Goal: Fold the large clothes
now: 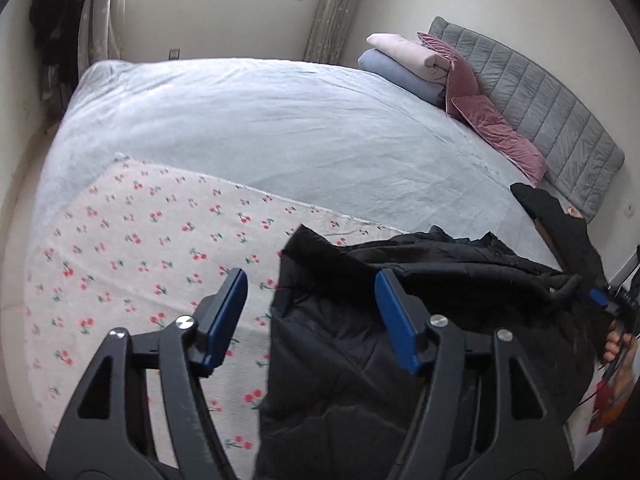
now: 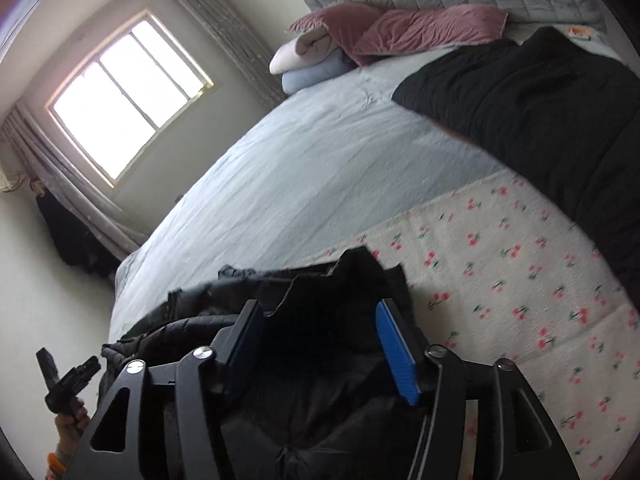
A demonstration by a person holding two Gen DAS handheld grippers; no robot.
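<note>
Hovering with both tongs, left and right, spread apart over the black coat at the bed's near edge, probably readying for a grip to fold.

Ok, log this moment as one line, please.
stage: before grasp | left tongs: open, over black puffer jacket edge | right tongs: open, over jacket | jacket: crumpled on cherry-print blanket | folded: no

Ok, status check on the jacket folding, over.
Left hand-held gripper open, right hand-held gripper open, both over the black jacket. Jacket bunched on cherry-print blanket. Second dark garment lies nearby.
</note>
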